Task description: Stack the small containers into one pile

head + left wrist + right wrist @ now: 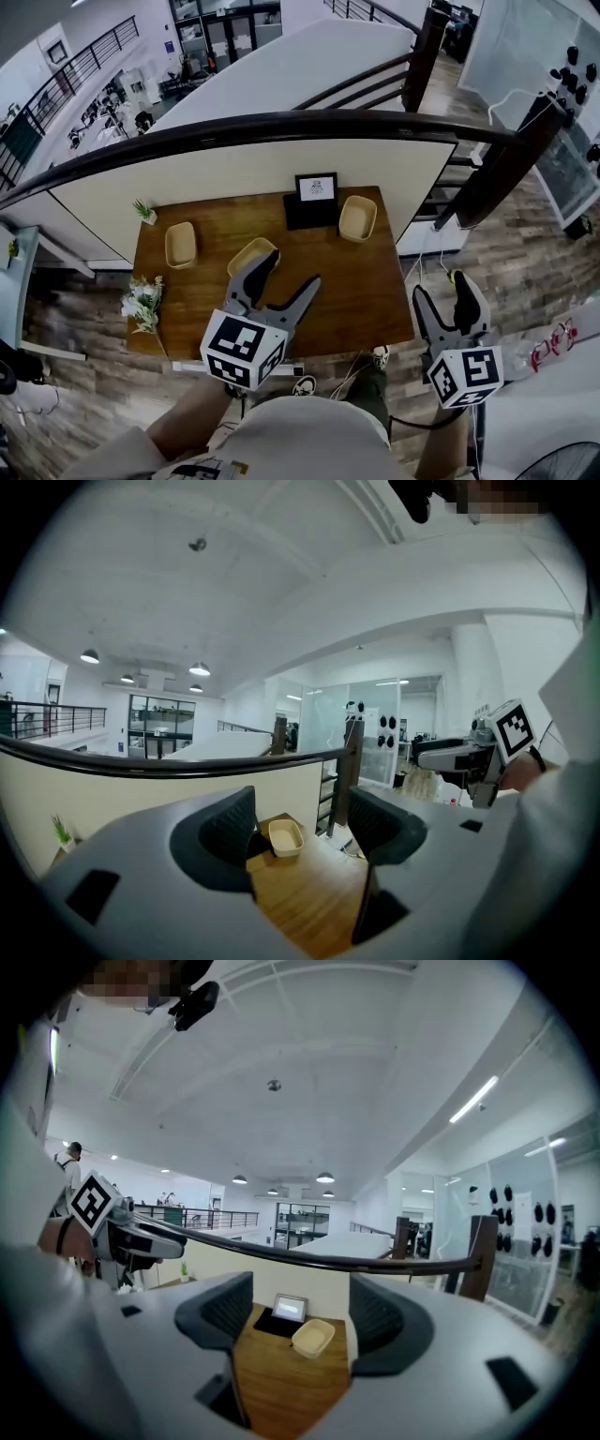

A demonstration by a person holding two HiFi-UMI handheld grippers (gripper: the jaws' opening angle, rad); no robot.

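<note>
Left gripper (289,272): jaws apart, nothing clamped between them. It is held over the front middle of the brown wooden table (366,291). In the head view its left jaw tip overlaps the middle container (251,256); contact cannot be judged.

Right gripper (442,289): jaws apart, nothing clamped. It is held off the table's right edge, over the wood-pattern floor (525,253).

Three small beige oblong containers lie open side up on the table, well apart, none stacked. The left container (181,245) is near the left edge. The middle container is near the centre. The right container (357,217) is at the back right, just beside the black stand with a small framed screen (315,192).

Writing: the screen shows a pale page with a dark figure, too small to read. The left marker cube (242,349) and right marker cube (463,373) bear black-and-white square patterns only.

Other items: a small green potted plant (145,212) at the back left corner and a bunch of white flowers (142,302) at the left edge. A dark curved handrail (281,122) runs behind the table.
</note>
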